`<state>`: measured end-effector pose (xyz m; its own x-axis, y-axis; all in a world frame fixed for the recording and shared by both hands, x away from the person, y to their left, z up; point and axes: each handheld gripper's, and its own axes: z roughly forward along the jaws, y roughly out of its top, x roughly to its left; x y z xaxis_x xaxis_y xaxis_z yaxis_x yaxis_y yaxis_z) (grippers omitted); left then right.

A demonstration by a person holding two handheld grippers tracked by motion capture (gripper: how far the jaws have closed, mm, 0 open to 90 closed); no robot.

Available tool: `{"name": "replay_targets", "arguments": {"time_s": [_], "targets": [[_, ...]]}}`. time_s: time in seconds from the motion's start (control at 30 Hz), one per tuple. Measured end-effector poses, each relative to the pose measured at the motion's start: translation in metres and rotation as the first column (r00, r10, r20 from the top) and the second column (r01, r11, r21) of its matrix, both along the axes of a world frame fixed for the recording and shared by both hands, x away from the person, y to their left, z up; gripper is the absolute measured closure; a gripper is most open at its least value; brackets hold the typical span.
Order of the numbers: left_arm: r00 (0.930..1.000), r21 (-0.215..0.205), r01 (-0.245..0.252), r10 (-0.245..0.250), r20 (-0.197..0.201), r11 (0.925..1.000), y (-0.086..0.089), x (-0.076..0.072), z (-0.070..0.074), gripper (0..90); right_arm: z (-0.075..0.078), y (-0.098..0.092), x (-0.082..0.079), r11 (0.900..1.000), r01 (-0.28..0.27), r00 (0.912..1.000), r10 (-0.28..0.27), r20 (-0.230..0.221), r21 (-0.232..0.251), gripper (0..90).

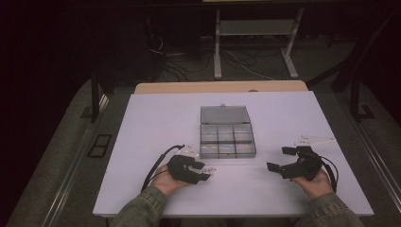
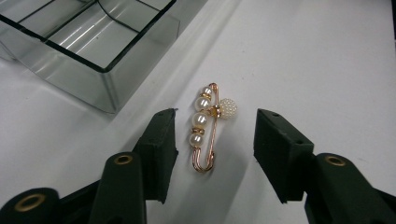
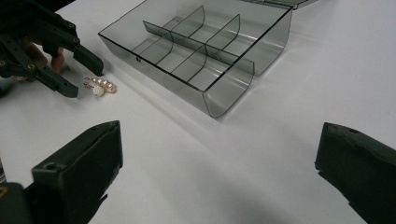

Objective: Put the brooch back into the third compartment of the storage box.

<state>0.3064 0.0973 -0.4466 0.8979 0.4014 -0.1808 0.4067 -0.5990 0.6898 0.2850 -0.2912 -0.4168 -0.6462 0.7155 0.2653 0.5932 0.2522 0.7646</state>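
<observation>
Six compartments of the clear box (image 3: 205, 51) lie bare.

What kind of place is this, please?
Probably a lab or recording workspace: a white table on a dark floor, loose cables behind it, and a metal stand. A compartment box sits ready.

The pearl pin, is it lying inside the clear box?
No, the pearl pin lies on the white table beside the clear box.

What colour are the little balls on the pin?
The balls on the gold pin are pearly white, clearest in the left gripper view.
</observation>
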Motion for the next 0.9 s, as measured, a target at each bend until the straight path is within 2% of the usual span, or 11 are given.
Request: {"name": "replay_targets", "arguments": {"time_s": [0.13, 0.17, 0.27, 0.37, 0.4, 0.47, 0.6, 0.67, 0.7, 0.77, 0.9], "targets": [[0.9996, 0.007, 0.014, -0.015, 0.024, 0.9999, -0.0030, -0.0018, -0.0006, 54.7, -0.0006, 0.0000, 0.0002, 1.000, -0.002, 1.0000, 0.002, -0.003, -0.002, 0.5], [0.9990, 0.015, 0.018, -0.018, 0.041, 0.9997, -0.0049, -0.0030, -0.0008, 56.5, -0.0005, 0.0000, 0.0002, 1.000, -0.002, 1.0000, 0.002, -0.003, -0.002, 0.5], [0.9982, 0.018, 0.007, -0.008, 0.060, 0.9998, -0.0058, -0.0038, -0.0014, 61.4, -0.0009, 0.0001, 0.0003, 1.000, -0.002, 1.0000, 0.002, -0.006, -0.003, 0.5], [0.9963, 0.042, 0.013, -0.016, 0.084, 0.9991, -0.0062, -0.0052, -0.0009, 65.4, -0.0011, 0.0002, 0.0003, 1.000, -0.001, 1.0000, 0.001, -0.009, -0.003, 0.5], [0.9939, 0.053, 0.000, -0.006, 0.110, 0.9986, -0.0082, -0.0077, -0.0009, 67.0, -0.0011, 0.0001, 0.0004, 1.000, -0.001, 1.0000, 0.001, -0.009, -0.003, 0.5], [0.9920, 0.068, -0.004, -0.005, 0.126, 0.9977, -0.0082, -0.0079, -0.0006, 71.9, -0.0012, 0.0000, 0.0005, 1.000, -0.001, 1.0000, 0.000, -0.008, -0.003, 0.5], [0.9943, 0.060, -0.014, 0.007, 0.106, 0.9981, -0.0069, -0.0057, -0.0006, 80.1, -0.0011, -0.0002, 0.0003, 1.000, -0.001, 1.0000, 0.001, -0.009, -0.003, 0.5], [0.9978, 0.037, -0.032, 0.029, 0.059, 0.9988, -0.0059, -0.0025, -0.0006, 80.4, -0.0011, -0.0004, 0.0005, 1.000, -0.003, 1.0000, 0.003, -0.009, -0.001, 0.5], [0.9992, 0.011, -0.033, 0.033, 0.022, 0.9994, -0.0033, 0.0004, 0.0002, 82.0, -0.0013, -0.0008, 0.0008, 1.000, -0.005, 0.9999, 0.005, -0.012, 0.005, 0.5], [0.9993, 0.016, -0.036, 0.035, 0.015, 0.9992, -0.0032, 0.0012, 0.0004, 82.7, -0.0014, -0.0017, 0.0009, 1.000, -0.002, 0.9998, 0.002, -0.021, 0.017, 0.5], [0.9991, 0.018, -0.042, 0.042, 0.005, 0.9989, -0.0031, 0.0011, 0.0007, 82.8, -0.0016, -0.0025, 0.0004, 1.000, 0.002, 0.9998, -0.001, -0.021, 0.010, 0.5]]}}
